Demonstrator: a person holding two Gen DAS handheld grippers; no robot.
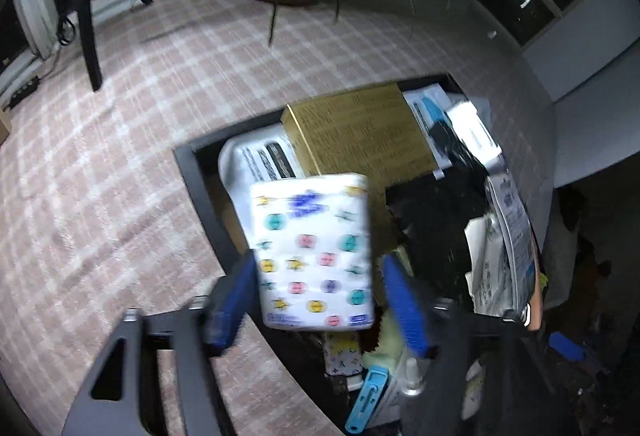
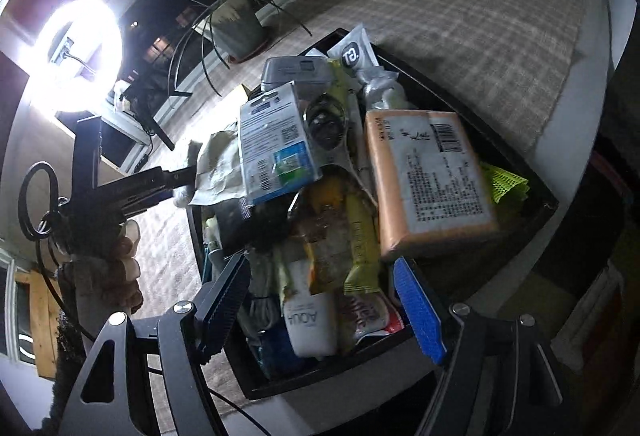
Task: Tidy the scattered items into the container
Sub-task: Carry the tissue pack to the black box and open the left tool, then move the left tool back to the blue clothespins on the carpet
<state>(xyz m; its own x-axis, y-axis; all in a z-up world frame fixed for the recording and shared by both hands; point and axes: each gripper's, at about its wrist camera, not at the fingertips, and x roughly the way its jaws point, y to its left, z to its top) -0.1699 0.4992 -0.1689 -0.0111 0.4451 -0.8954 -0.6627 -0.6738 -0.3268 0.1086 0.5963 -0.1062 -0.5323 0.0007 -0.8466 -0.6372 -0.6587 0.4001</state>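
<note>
Tissue pack [image 1: 314,250] hangs over the crowded black bin [image 1: 200,187], my left gripper [image 1: 318,290] spread just clear of its sides; best dropped flat. My right gripper [image 2: 320,300] gapes empty.

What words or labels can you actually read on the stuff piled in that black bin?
"AQUA", seen upside down, on the white tube.
"Ta." or similar, white on a dark badge, on the grey pouch.
Too blurred or small: print on the orange pack, blue-and-white card, gold box, patterned tissue pack.
</note>
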